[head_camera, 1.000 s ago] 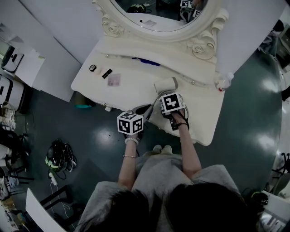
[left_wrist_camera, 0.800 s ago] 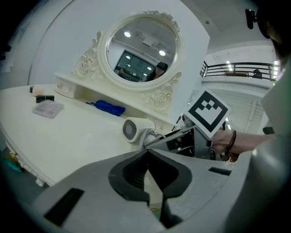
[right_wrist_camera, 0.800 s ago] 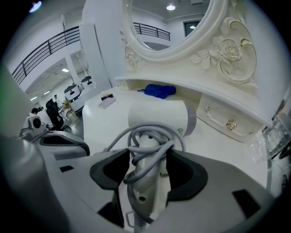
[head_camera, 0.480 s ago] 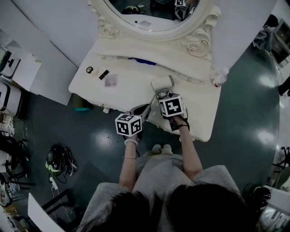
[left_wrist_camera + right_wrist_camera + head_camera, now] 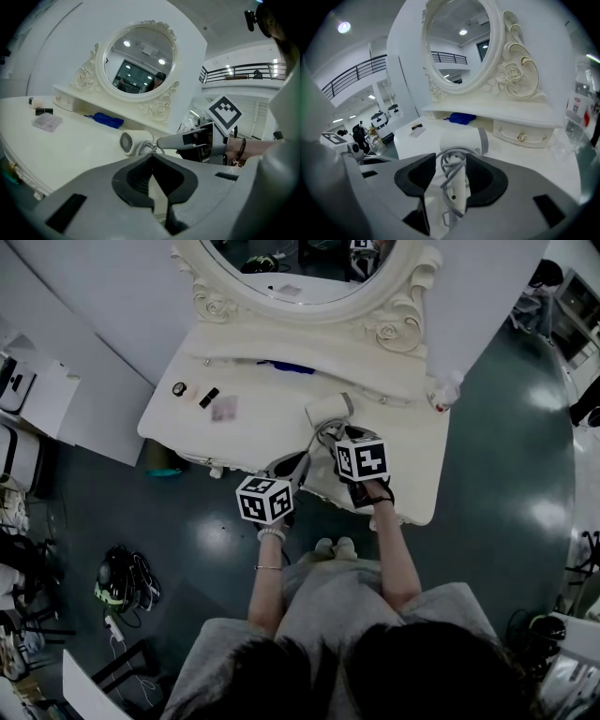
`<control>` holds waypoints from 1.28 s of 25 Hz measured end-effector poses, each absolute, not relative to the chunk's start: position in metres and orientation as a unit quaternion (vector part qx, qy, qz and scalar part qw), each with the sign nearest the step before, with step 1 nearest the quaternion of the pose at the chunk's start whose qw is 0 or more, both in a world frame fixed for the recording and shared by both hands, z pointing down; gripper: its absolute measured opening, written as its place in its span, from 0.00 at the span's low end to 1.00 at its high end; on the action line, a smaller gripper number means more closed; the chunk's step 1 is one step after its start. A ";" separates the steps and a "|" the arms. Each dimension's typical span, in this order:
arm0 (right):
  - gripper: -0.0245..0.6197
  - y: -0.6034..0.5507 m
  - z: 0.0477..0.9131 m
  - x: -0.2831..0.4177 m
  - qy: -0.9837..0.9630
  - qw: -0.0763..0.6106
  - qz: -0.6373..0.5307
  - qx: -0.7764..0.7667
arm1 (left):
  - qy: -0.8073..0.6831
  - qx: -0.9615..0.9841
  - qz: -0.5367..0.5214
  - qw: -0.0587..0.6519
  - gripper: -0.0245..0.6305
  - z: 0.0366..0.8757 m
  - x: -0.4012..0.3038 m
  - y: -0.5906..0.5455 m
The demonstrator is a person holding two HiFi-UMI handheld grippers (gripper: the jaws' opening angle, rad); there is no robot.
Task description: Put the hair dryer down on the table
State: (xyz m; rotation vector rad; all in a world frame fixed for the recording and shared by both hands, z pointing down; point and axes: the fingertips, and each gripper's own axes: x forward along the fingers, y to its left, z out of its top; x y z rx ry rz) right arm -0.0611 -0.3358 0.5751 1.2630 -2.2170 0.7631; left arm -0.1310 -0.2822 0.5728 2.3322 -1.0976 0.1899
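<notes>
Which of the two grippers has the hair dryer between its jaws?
The right gripper: the hair dryer lies between its open jaws; the left gripper is shut, empty.

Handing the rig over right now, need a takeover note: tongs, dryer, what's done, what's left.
Left tongs: shut, empty, at the table's front edge.
Right tongs: open, jaws just closed slightly; the hair dryer has its handle between them, pads not pressing.
Dryer: lying on the table.
Done: dryer set down, released.
Left: draw the right tongs clear.
</notes>
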 end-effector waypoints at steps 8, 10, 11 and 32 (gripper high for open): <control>0.14 -0.339 0.519 -0.059 -0.836 0.165 0.240 0.466 | -0.414 0.882 0.033 0.224 0.04 0.531 -0.128 -0.289; 0.11 -0.338 0.509 -0.058 -0.839 0.156 0.231 0.467 | -0.413 0.886 0.025 0.210 0.04 0.519 -0.126 -0.290; 0.09 -0.338 0.504 -0.058 -0.842 0.151 0.227 0.465 | -0.412 0.888 0.022 0.203 0.04 0.514 -0.125 -0.290; 0.04 -0.304 0.383 -0.074 -0.917 0.068 0.103 0.380 | -0.382 0.920 -0.021 0.085 0.04 0.408 -0.107 -0.280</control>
